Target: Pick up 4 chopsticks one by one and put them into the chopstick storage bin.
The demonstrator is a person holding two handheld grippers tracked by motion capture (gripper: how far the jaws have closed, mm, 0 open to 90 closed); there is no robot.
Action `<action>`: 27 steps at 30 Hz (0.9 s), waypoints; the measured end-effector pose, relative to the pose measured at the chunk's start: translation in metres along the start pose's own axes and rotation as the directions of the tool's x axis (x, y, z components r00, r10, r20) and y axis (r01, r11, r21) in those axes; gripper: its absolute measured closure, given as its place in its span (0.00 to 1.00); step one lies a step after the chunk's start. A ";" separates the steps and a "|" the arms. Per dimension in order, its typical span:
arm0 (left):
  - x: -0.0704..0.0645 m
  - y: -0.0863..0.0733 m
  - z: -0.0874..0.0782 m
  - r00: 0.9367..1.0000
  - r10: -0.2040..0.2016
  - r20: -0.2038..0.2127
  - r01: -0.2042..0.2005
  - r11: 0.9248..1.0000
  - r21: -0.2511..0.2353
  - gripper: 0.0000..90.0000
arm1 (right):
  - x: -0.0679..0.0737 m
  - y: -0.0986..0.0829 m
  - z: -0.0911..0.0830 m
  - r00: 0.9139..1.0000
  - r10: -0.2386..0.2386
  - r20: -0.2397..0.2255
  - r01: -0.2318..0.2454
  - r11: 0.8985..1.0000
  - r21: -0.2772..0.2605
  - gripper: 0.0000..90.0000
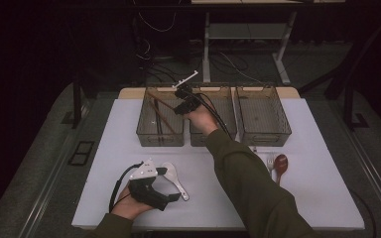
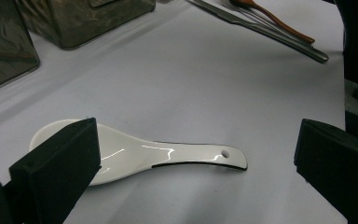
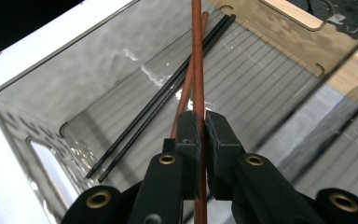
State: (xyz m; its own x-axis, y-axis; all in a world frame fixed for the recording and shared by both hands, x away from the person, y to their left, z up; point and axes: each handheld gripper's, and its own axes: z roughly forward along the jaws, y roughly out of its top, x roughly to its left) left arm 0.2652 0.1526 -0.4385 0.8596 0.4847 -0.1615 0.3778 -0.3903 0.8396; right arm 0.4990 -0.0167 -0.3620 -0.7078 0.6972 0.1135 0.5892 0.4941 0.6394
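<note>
A white ceramic spoon point(image 1: 172, 177) lies flat on the white table point(image 1: 302, 198), bowl toward the bins. My left gripper point(image 1: 174, 196) rests low beside it, open. In the left gripper view the spoon point(image 2: 135, 156) lies between the wide-apart jaws of that gripper point(image 2: 196, 140). My right gripper point(image 1: 181, 100) hangs over the left clear bin point(image 1: 161, 138), shut on a brown chopstick point(image 3: 197, 56) that slants down into the bin from the right gripper point(image 3: 204, 123). A second brown chopstick point(image 3: 184, 95) runs close beside it. Two black chopsticks point(image 3: 163, 93) lie on the bin floor.
Two more clear bins, middle point(image 1: 213, 135) and right point(image 1: 263, 116), stand in a row at the back of the table. A fork point(image 1: 270, 161) and a brown wooden spoon point(image 1: 281, 162) lie at the right. A sleeved forearm crosses the table's middle.
</note>
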 end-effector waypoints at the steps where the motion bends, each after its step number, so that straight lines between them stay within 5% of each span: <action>1: 0.000 0.000 0.000 1.000 0.003 0.000 -0.003 1.000 0.000 0.00 | 0.001 0.002 0.002 1.000 -0.001 0.005 0.001 1.000 0.005 0.94; 4: 0.001 0.001 0.000 1.000 0.005 0.002 -0.004 1.000 -0.003 0.00 | 0.004 0.008 0.009 1.000 0.008 0.007 -0.009 1.000 0.022 0.93; 9: 0.001 0.000 0.000 1.000 0.002 0.003 -0.002 1.000 -0.008 0.00 | 0.007 0.012 0.008 1.000 -0.002 0.013 0.002 1.000 0.000 0.75; 27: 0.000 0.001 0.003 1.000 0.009 -0.001 -0.009 1.000 0.011 0.00 | -0.008 -0.013 -0.037 0.994 -0.052 -0.101 0.040 0.993 -0.112 0.46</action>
State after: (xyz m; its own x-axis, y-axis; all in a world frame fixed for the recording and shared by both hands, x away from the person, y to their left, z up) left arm 0.2663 0.1496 -0.4391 0.8627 0.4821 -0.1531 0.3735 -0.4031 0.8355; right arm 0.4831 -0.0480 -0.3430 -0.7731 0.6147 0.1564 0.5127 0.4605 0.7246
